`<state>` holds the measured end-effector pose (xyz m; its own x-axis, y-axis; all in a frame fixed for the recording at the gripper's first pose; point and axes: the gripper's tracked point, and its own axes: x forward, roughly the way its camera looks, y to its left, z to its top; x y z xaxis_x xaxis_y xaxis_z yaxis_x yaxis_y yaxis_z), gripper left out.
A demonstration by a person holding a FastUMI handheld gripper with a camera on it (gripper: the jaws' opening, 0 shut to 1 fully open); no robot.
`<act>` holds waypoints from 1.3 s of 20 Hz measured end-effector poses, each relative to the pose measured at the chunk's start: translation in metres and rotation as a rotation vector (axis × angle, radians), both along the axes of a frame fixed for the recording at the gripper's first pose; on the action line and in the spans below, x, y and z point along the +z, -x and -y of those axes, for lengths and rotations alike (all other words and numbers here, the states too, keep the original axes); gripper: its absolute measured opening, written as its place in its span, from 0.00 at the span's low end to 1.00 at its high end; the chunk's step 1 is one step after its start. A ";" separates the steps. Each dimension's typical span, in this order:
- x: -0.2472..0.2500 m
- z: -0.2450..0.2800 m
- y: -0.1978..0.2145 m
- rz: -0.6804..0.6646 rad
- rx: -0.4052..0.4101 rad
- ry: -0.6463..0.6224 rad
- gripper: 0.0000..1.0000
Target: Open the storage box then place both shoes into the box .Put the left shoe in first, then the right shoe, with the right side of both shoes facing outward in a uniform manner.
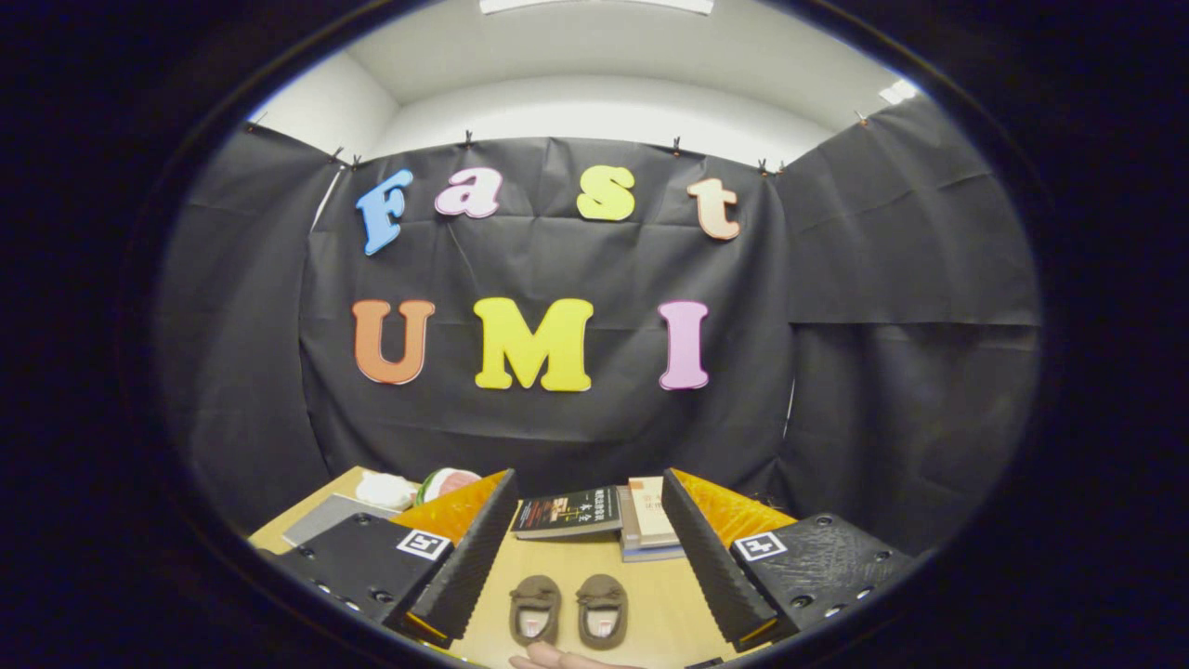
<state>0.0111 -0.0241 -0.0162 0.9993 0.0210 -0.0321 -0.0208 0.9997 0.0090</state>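
Shoes: I see the pair standing side by side on the wooden table (576,567), toes pointing away from the camera, openings up. The left-hand shoe (535,609) and the right-hand shoe (603,609) are brown slip-ons with pale insoles. They sit just apart from each other, not touching.

Position relative to the gripper (587,520): both shoes lie between the two fingers, back near the finger bases and well short of the tips. Neither finger touches a shoe.

Gripper state: I read the fingers as spread wide, with nothing held between them. The left finger (474,548) and the right finger (701,548) each show a black ribbed inner pad and an orange outer face. The table surface is visible across the whole gap.

Beyond the fingertips: a dark book (568,513) lies flat on the table, and a short stack of books (650,518) lies just beside it.

Nearest the camera: part of a hand (557,661) shows just behind the shoes.

Beyond the left finger: a grey flat item (325,517) lies near the table's far corner.
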 end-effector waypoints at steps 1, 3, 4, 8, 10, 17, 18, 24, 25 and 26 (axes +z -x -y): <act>-0.003 0.001 -0.002 -0.007 0.003 -0.001 0.95; -0.012 0.003 -0.005 -0.025 0.010 0.003 0.95; -0.015 0.003 -0.008 -0.030 0.012 0.008 0.95; -0.026 0.006 -0.024 -0.029 0.013 0.026 0.95; -0.041 0.005 -0.036 -0.055 0.023 0.028 0.95; -0.104 -0.040 -0.082 -0.188 0.146 -0.038 0.95; -0.113 -0.054 -0.087 -0.216 0.184 -0.061 0.95; -0.187 -0.170 -0.095 -0.466 0.527 -0.246 0.95; -0.202 -0.188 -0.095 -0.522 0.571 -0.262 0.95; -0.217 -0.204 -0.093 -0.582 0.613 -0.280 0.95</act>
